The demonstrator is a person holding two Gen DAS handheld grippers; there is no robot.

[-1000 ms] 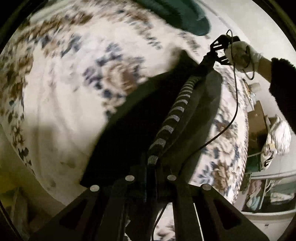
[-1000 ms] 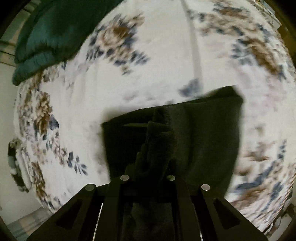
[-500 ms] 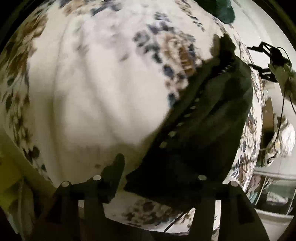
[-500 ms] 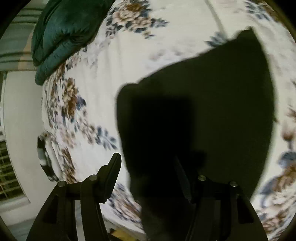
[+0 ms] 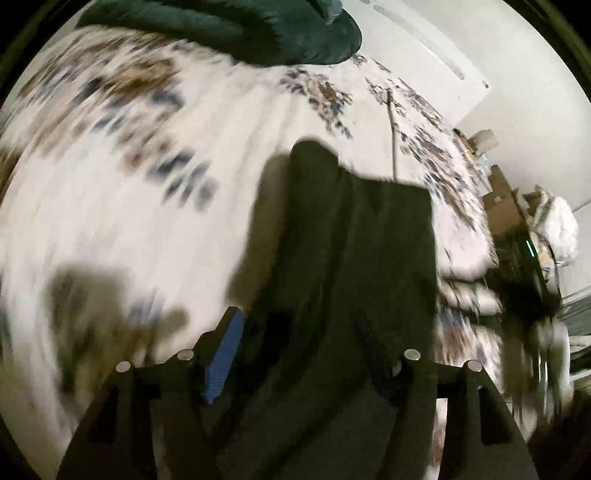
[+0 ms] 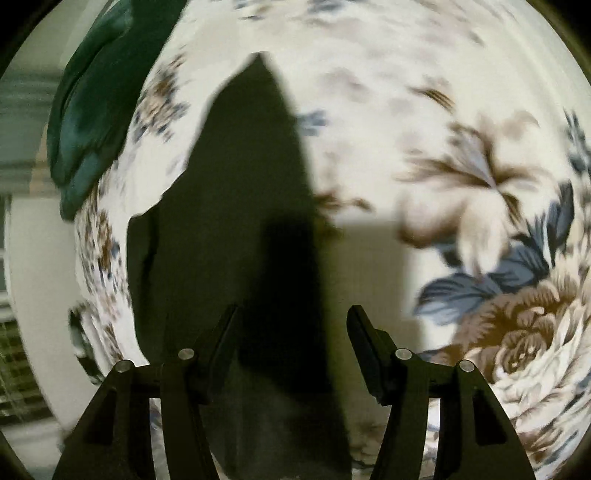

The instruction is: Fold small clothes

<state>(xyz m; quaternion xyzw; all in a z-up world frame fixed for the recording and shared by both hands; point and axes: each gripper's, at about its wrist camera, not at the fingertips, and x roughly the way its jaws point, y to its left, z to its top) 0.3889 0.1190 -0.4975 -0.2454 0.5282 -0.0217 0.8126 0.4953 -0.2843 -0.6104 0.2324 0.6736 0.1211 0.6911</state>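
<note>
**Both ends let go, dark garment now lying on the bed**

So a second ago I have both hand-held grippers clamped on this dark garment, stretching it out between them over the bedspread. Now both are off it. My left hand-held gripper (image 5: 301,354) has just been opening and its jaws stand apart; the dark garment (image 5: 354,251) runs from between them up toward 12 o'clock in that view, and I can't see the pads pressing on it. The picture is pretty smeared, so take that with a pinch of salt.

My right hand-held gripper (image 6: 291,343) is parted too. In its view the garment (image 6: 236,206) sits at about 10 to 11 o'clock as a long dark shape on the floral bedspread (image 6: 369,74), with the gripper's shadow running into it, and nothing is pinched between the jaws.

The green quilt (image 5: 240,26) is bunched up at 12 o'clock in the left view, well apart from the garment.

My read: that's one fold laid down and released. It looks narrow and long now, so I'd guess there's another fold across its length to go, which means re-gripping one end.
</note>
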